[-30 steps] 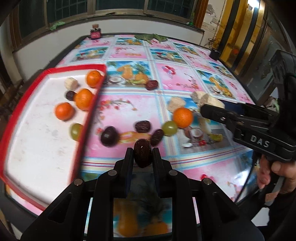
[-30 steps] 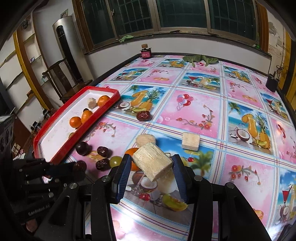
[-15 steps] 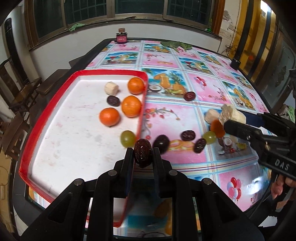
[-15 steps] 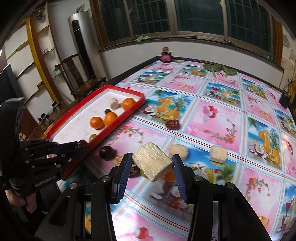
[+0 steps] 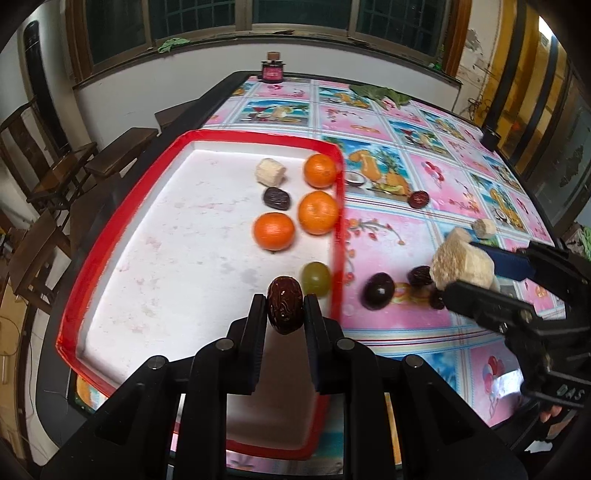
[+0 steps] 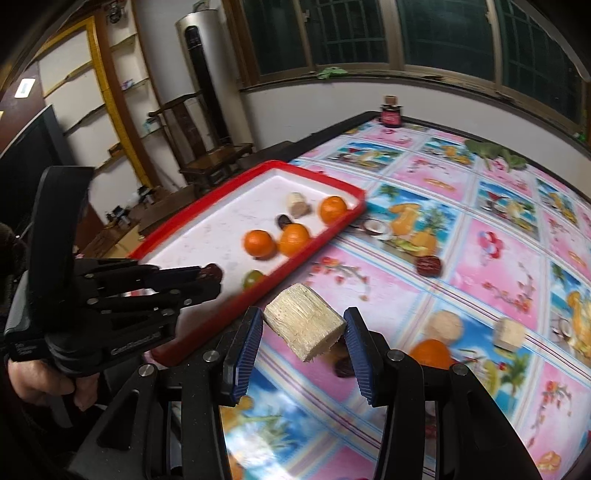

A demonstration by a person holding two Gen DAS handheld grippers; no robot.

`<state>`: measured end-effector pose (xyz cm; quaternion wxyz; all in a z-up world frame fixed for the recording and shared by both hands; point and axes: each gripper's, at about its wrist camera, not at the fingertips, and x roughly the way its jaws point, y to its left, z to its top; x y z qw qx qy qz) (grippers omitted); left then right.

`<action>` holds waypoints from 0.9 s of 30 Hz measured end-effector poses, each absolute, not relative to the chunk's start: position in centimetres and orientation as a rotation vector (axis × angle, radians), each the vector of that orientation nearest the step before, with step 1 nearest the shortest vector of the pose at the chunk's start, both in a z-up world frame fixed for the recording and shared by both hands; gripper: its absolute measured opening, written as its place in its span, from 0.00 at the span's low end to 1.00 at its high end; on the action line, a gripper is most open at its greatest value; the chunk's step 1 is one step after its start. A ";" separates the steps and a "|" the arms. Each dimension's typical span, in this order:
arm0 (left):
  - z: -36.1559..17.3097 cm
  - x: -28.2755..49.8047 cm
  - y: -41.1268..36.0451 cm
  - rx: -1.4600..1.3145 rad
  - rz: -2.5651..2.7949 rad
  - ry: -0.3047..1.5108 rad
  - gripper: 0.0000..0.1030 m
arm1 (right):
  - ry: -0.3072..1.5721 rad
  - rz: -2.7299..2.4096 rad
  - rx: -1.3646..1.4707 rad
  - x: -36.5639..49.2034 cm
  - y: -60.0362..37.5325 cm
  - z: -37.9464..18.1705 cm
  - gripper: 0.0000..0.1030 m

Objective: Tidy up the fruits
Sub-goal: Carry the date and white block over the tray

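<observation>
Pink fruit-print tablecloth (image 5: pixel 384 236), red tray (image 5: pixel 122 221), dark windows (image 6: pixel 328 33)

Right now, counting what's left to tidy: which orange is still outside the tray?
The orange on the tablecloth, right of the right gripper; the others sit inside the red tray.

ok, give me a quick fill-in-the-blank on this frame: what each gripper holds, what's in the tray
1. The left gripper is shut on a dark ____.
2. The pale cut chunk sits between the fingers of the ____ gripper.
3. The number of oranges lying in the red tray is ____.
4. The single green grape in the tray lies right against its ____ rim.

Missing words: date; right; three; red
</observation>
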<state>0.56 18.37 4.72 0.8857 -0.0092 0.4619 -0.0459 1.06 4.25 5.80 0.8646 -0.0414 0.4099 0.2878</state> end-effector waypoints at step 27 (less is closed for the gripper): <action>2.5 4.6 25.2 -0.162 -0.044 1.005 0.17 | 0.934 0.904 -0.128 2.5 14.8 2.3 0.45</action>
